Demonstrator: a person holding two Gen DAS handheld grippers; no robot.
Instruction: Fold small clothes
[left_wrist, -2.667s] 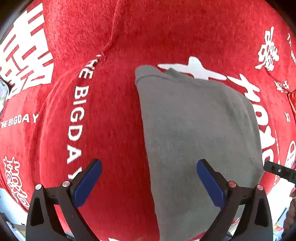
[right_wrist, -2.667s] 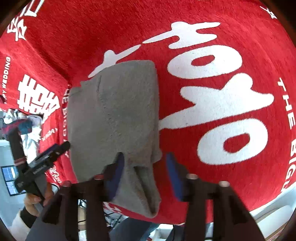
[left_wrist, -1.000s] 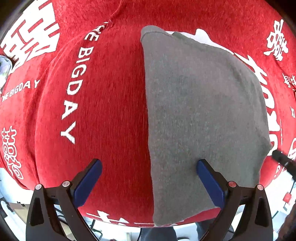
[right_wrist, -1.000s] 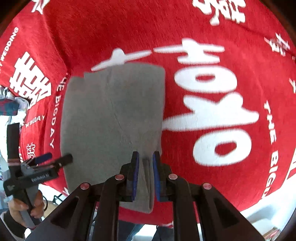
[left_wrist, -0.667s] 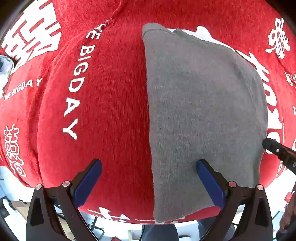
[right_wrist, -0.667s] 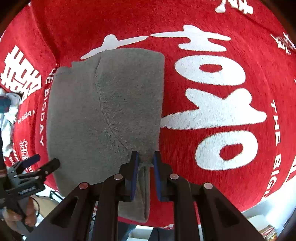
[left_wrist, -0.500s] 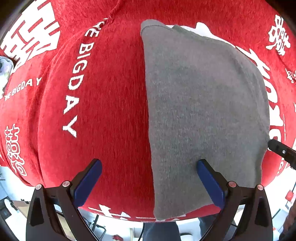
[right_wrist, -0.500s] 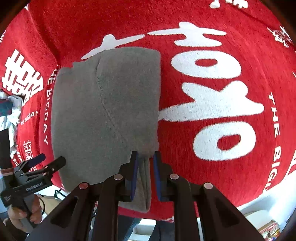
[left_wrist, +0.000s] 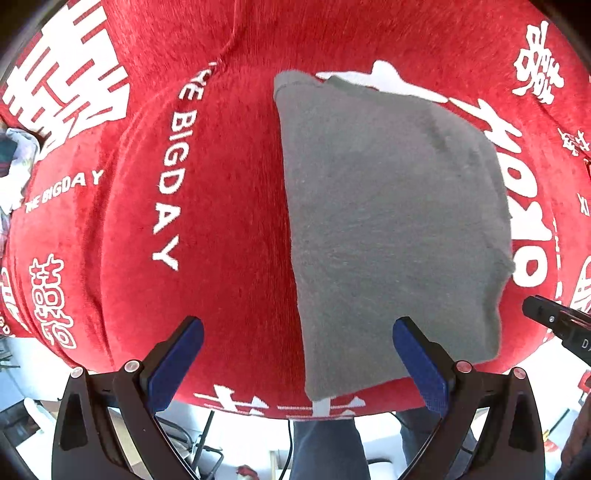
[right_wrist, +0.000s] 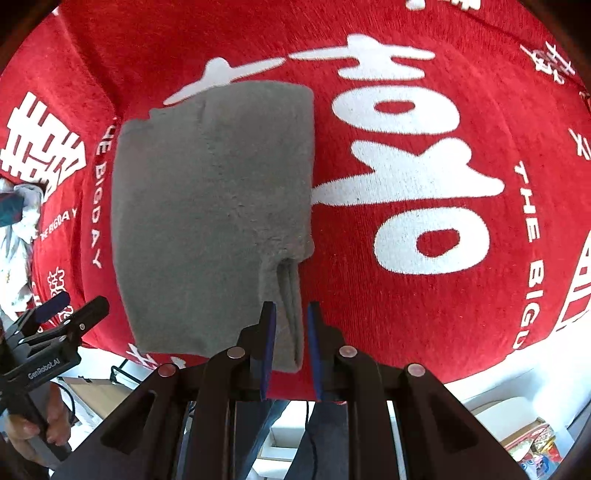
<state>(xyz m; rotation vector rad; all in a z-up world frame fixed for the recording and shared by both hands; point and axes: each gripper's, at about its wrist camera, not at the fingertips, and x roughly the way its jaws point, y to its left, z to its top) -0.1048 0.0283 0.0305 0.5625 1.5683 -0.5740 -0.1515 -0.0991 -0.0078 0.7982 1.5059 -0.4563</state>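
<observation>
**Left wrist view.** The grey garment (left_wrist: 391, 229) lies flat on the red printed cloth (left_wrist: 229, 206), already folded into a narrow stack that runs from twelve o'clock down to the table's near edge at six o'clock. Its long left edge is straight, and the far corners line up fairly well. The left gripper (left_wrist: 295, 354) hangs over the near end with its jaws spread wide and nothing between them; one blue pad sits over bare red cloth, the other over the grey fabric. The tip of the right gripper (left_wrist: 554, 325) pokes in at four o'clock, too little of it to read its jaws.

**Right wrist view.** Only here does the unfinished part show: at the stack's near right corner a loose strip, perhaps a cuff or hem, trails toward six o'clock. The right gripper (right_wrist: 290, 314) straddles that strip with jaws nearly together, a thin gap on each side, so it looks released rather than pinched. The fold seems largely done; tucking that strip under appears to be what remains. The left gripper (right_wrist: 62, 314) is at eight o'clock, held by a hand (right_wrist: 40, 435).
</observation>
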